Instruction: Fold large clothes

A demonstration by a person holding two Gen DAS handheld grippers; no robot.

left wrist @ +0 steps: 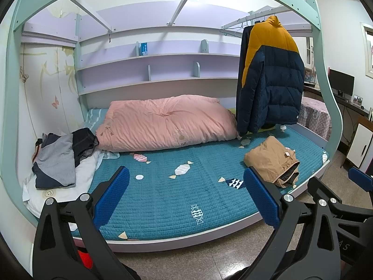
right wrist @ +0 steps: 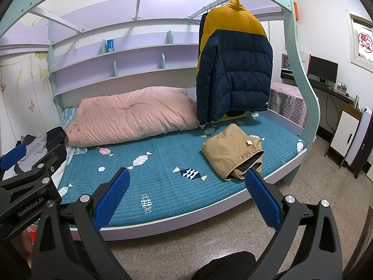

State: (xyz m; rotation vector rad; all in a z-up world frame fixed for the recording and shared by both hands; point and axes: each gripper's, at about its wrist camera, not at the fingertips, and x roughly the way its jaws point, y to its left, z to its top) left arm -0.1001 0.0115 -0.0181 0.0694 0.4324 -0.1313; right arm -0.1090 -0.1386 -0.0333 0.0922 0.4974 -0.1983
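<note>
Jacket [right wrist: 230,149] folded, beyond open right claw [right wrist: 186,182], apart.

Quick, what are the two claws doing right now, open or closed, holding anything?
Left claw: open, holding nothing, out over the bed.
Right claw: open, holding nothing, near the tan folded garment.

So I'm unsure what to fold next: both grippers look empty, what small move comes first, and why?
Probably raise the right gripper toward the navy and yellow puffer jacket hanging over the bed. Both it and the left gripper are open and hold nothing, back from the mattress edge. The tan garment already lies folded, so the jacket seems the next large piece.
</note>
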